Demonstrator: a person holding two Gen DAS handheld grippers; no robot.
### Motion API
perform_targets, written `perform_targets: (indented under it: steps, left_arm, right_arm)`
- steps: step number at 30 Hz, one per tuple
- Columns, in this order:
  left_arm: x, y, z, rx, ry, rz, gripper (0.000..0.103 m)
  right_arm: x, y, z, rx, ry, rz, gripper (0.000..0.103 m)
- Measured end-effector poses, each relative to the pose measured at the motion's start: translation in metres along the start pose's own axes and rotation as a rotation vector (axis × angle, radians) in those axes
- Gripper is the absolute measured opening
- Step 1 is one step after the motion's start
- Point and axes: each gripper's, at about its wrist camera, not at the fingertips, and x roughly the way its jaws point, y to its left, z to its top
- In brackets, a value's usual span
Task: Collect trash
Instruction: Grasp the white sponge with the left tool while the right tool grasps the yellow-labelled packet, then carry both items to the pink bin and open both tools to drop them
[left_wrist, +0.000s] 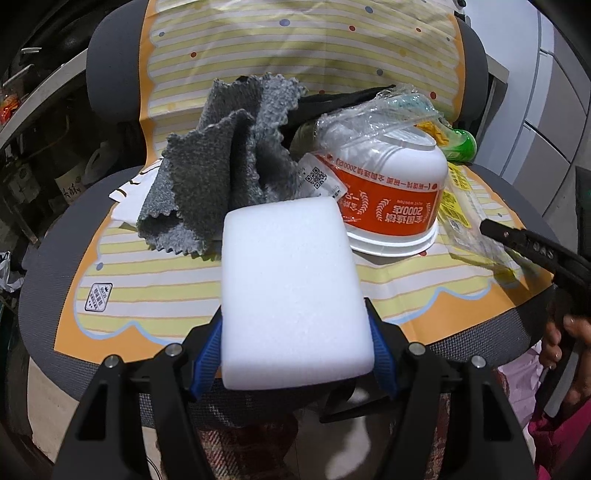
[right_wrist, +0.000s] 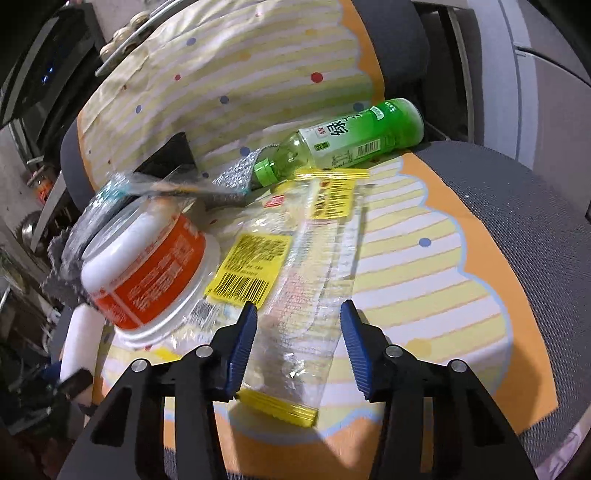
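Left gripper (left_wrist: 295, 350) clamped on foam (left_wrist: 291, 291). Right gripper (right_wrist: 297, 345) spread over wrapper (right_wrist: 295, 314); thin film may slip, or drag bowl (right_wrist: 147, 269) just left.

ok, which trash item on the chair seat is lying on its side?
The green plastic tea bottle, lying cap-left near the backrest. The orange-and-white bowl sits upside down; the clear yellow-labelled bag lies flat.

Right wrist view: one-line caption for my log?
Open right gripper straddles a clear wrapper beside an upturned bowl.

"2000" upside down on orange bowl (left_wrist: 391, 206), "绿" on green bottle (right_wrist: 354, 138), "das" on right gripper (left_wrist: 532, 247)
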Motion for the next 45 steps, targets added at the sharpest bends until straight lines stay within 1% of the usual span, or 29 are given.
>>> perform_targets:
  steps: [1,2,4,5,8,10,11,14,17,19,22,25,29,33,36,41,45]
  left_arm:
    - [-0.002,0.0,-0.001,0.001,-0.002,0.001,0.066]
    - [-0.003,-0.001,-0.001,0.002,-0.005,0.002,0.066]
    - [-0.008,-0.001,-0.004,0.004,-0.009,0.001,0.066]
    - [-0.009,-0.002,-0.004,0.005,-0.01,0.0,0.066]
    - [-0.015,-0.004,-0.008,0.009,-0.015,-0.006,0.066]
    - [-0.02,-0.008,-0.011,0.019,-0.019,-0.014,0.066]
    - [-0.023,-0.011,-0.012,0.028,-0.022,-0.019,0.066]
    - [-0.03,-0.029,-0.017,0.066,-0.038,-0.058,0.066]
    - [-0.037,-0.057,-0.019,0.122,-0.068,-0.123,0.066]
    - [-0.039,-0.08,-0.02,0.169,-0.088,-0.17,0.066]
    - [-0.042,-0.119,-0.024,0.238,-0.108,-0.241,0.066]
    - [-0.043,-0.15,-0.025,0.282,-0.112,-0.31,0.066]
    - [-0.049,-0.184,-0.027,0.325,-0.138,-0.378,0.066]
    - [-0.056,-0.207,-0.029,0.339,-0.16,-0.437,0.066]
    - [-0.055,-0.22,-0.031,0.347,-0.165,-0.467,0.066]
    - [-0.054,-0.231,-0.04,0.367,-0.143,-0.496,0.066]
    - [-0.053,-0.239,-0.046,0.387,-0.134,-0.507,0.067]
  right_arm:
    - [0.001,-0.001,0.002,0.007,-0.003,-0.016,0.02]
    - [0.0,-0.003,0.003,0.015,-0.004,-0.024,0.006]
    - [-0.008,-0.003,0.005,0.03,-0.028,0.015,0.004]
    - [-0.014,0.0,0.005,0.016,-0.045,0.016,0.003]
    - [-0.041,0.009,-0.002,-0.04,-0.099,-0.018,0.003]
    - [-0.063,0.01,-0.01,-0.067,-0.124,-0.068,0.002]
    - [-0.077,0.008,-0.015,-0.077,-0.136,-0.103,0.002]
    - [-0.103,-0.006,-0.026,-0.067,-0.148,-0.151,0.002]
    - [-0.128,-0.024,-0.038,-0.043,-0.171,-0.158,0.002]
    - [-0.145,-0.03,-0.047,-0.041,-0.195,-0.182,0.002]
    - [-0.172,-0.037,-0.06,-0.058,-0.232,-0.247,0.002]
    - [-0.197,-0.048,-0.073,-0.06,-0.256,-0.311,0.002]
    - [-0.228,-0.072,-0.095,-0.022,-0.269,-0.405,0.002]
    - [-0.241,-0.096,-0.119,0.025,-0.257,-0.482,0.002]
    - [-0.237,-0.113,-0.141,0.065,-0.213,-0.53,0.002]
    - [-0.221,-0.137,-0.169,0.137,-0.137,-0.554,0.002]
    - [-0.212,-0.146,-0.182,0.163,-0.101,-0.572,0.003]
